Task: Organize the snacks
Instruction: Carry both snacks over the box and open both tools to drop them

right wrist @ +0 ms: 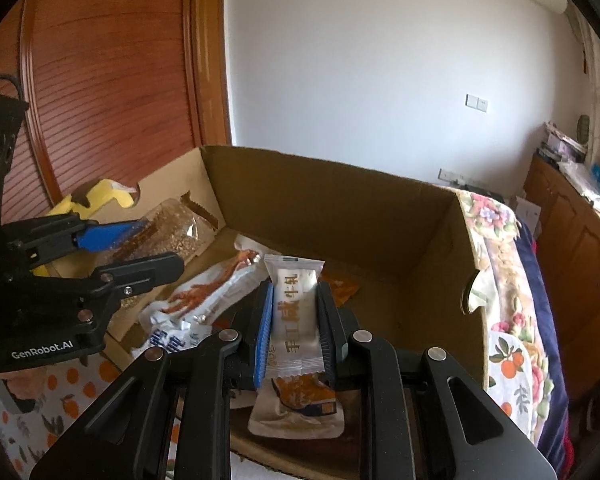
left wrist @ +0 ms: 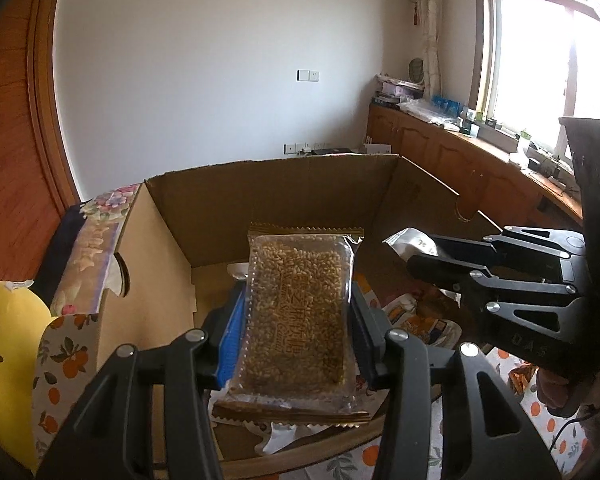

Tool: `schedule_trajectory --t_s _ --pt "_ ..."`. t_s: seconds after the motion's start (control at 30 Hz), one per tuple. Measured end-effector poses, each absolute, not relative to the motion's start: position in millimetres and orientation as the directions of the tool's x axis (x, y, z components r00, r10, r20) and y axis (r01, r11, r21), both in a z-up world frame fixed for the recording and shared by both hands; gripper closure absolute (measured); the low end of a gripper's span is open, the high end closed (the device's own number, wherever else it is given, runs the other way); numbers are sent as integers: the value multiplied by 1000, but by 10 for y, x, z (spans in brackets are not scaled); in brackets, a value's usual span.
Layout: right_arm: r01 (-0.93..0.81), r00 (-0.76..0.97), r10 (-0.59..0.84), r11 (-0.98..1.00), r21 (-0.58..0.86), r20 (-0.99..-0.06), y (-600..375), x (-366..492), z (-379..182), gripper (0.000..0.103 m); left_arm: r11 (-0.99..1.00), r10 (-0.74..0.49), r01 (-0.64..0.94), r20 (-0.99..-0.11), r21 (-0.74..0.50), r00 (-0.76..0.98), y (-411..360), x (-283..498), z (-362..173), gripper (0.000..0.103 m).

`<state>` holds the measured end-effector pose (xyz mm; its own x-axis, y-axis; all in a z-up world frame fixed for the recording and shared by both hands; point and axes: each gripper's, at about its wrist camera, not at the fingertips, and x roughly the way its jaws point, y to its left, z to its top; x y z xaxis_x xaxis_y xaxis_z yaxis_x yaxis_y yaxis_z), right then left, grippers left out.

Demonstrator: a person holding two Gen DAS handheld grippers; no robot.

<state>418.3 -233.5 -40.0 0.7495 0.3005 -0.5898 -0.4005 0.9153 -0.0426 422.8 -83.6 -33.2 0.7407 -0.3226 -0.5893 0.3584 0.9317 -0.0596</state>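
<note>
Claws first: your left claw [left wrist: 298, 312] is clamping a clear grain bar packet [left wrist: 300, 312], and your right claw [right wrist: 294, 330] is gripping a white nougat packet [right wrist: 296, 312], both poised over the cardboard box [right wrist: 340, 208]. Several snacks are already lying inside; these two are still waiting to be dropped.

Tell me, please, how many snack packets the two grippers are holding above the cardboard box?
2: a clear grain-bar packet in the left gripper, and a white packet in the right gripper. More lie loose in the cardboard box.
</note>
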Motion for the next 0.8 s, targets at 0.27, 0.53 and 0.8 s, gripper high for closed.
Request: schedule_trajectory --t_s 0.27,0.53,0.8 --pt "-386 751 290 922 -38 -593 -2340 4163 -427 79 933 -310 359 -582 -34 752 -867 4203 -337 47" --pt "-387 765 309 922 -20 -566 -2383 4024 -338 69 933 -313 359 -542 -23 779 -834 4079 -254 39" --pt "-337 798 295 941 16 -525 -2698 3527 -134 62 921 -337 390 -496 4 801 -789 3616 -130 35"
